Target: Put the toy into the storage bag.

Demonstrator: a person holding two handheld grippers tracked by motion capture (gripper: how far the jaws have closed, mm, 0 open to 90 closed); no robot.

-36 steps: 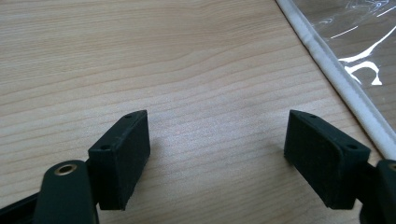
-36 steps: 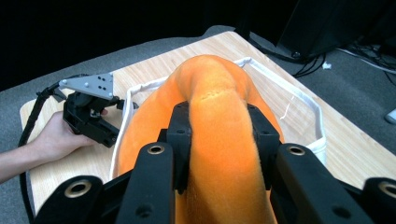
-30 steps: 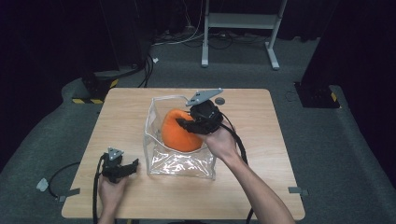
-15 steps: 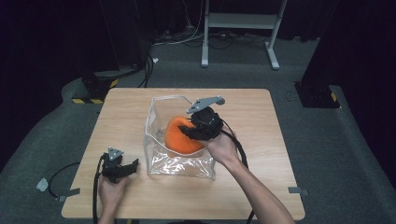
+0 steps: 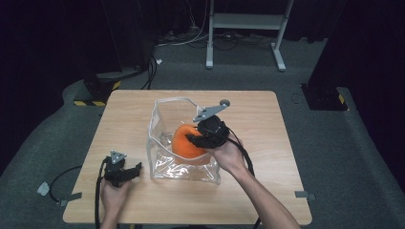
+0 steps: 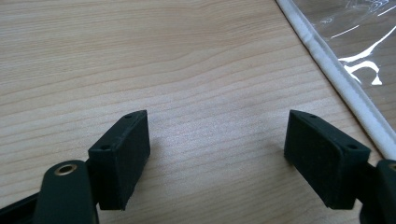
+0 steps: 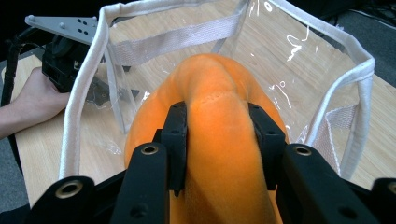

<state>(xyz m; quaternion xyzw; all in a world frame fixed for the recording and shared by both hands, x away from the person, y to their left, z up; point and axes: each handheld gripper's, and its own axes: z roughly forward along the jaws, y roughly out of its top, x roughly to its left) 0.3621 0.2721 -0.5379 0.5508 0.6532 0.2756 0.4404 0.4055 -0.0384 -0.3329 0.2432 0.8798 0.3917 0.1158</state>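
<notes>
In the high view we see a wooden desk [image 5: 143, 205] in the middle of the frame, standing on grey floor with dark surroundings. At its centre stands a clear plastic bag [image 5: 165, 164] with white trim, its mouth open upward. The right tool [image 5: 195, 140] reaches into the bag from the right, held by the right hand [image 5: 228, 155], and it grips an orange soft object [image 5: 184, 143] that sits inside the bag's opening. A grey three-cornered plate sticks up and to the right from this tool. At the lower left of the desk the left tool [image 5: 136, 168] rests low over the wood, held by the left hand [image 5: 112, 195], with its tips pointing right toward the bag and stopping just short of it. A white metal frame [image 5: 246, 21] stands on the floor at the top of the picture.

In the left gripper view we look down on bare wood grain. The left tool [image 6: 217, 154] stands wide apart with nothing between its pads. The bag's white edge [image 6: 336, 79] runs diagonally across the upper right corner, apart from the tool.

In the right gripper view the right tool [image 7: 218, 140] is squeezed onto the orange soft object [image 7: 219, 93], which bulges up between the pads. The bag's white rim [image 7: 88, 88] circles around it. At the upper left we see the left hand [image 7: 35, 100] on the desk beyond the bag wall.
</notes>
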